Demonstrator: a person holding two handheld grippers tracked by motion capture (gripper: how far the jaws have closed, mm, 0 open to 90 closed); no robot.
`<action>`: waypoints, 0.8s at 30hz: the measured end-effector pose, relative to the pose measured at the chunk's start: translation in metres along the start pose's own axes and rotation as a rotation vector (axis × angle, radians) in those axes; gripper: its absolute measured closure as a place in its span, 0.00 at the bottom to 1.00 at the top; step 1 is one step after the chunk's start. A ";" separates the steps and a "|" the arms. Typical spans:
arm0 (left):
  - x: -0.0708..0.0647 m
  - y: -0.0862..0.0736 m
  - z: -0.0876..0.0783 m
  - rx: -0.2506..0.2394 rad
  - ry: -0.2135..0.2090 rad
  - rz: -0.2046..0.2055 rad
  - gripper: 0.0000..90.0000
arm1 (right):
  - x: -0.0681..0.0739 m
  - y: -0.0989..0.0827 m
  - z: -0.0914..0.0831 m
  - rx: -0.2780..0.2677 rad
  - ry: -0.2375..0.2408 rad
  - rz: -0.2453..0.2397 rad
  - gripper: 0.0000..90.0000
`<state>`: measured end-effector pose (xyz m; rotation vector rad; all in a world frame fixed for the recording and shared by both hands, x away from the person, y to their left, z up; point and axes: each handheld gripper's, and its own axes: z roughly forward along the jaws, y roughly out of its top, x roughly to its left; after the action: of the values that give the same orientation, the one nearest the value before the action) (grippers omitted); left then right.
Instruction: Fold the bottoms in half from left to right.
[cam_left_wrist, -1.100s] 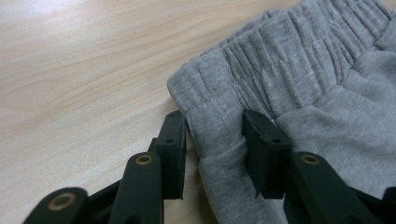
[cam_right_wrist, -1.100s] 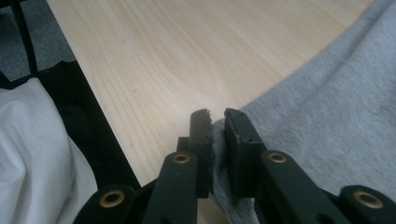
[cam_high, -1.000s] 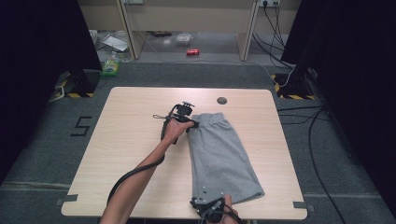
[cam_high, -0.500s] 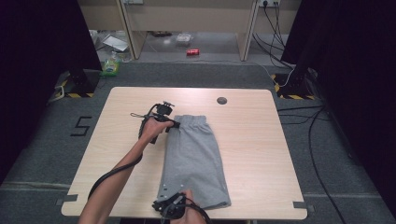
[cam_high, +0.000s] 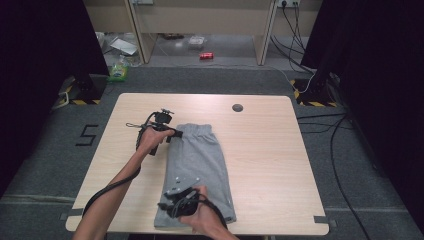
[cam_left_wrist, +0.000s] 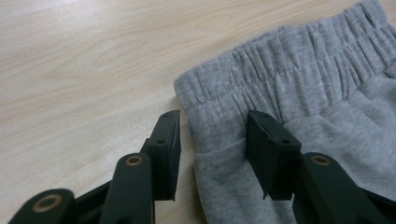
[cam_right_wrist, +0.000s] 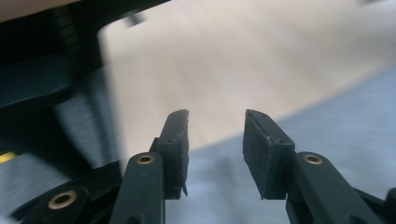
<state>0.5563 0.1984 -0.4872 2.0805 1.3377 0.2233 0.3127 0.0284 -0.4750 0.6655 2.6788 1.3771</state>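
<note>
Shorts (cam_high: 197, 172), grey, folded lengthwise, flat on worktop (cam_high: 280, 160). Left claw (cam_left_wrist: 212, 140) spread, just opened, waistband corner between the jaws unpinched. Right claw (cam_right_wrist: 215, 140) spread, just opened, nothing between, over hem end. Probably cross-fold left.
</note>
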 end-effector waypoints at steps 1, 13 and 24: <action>0.001 0.000 0.000 0.000 -0.002 -0.002 0.60 | -0.009 -0.001 -0.005 0.002 -0.034 0.001 0.68; 0.003 -0.001 0.001 -0.012 -0.004 -0.013 0.57 | -0.081 -0.027 -0.030 0.056 -0.260 0.092 0.67; 0.004 -0.003 0.001 -0.023 -0.008 -0.021 0.58 | -0.115 -0.044 -0.047 0.062 -0.353 0.170 0.66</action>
<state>0.5562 0.2022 -0.4906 2.0453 1.3454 0.2199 0.3902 -0.0759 -0.4977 1.0543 2.4372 1.0864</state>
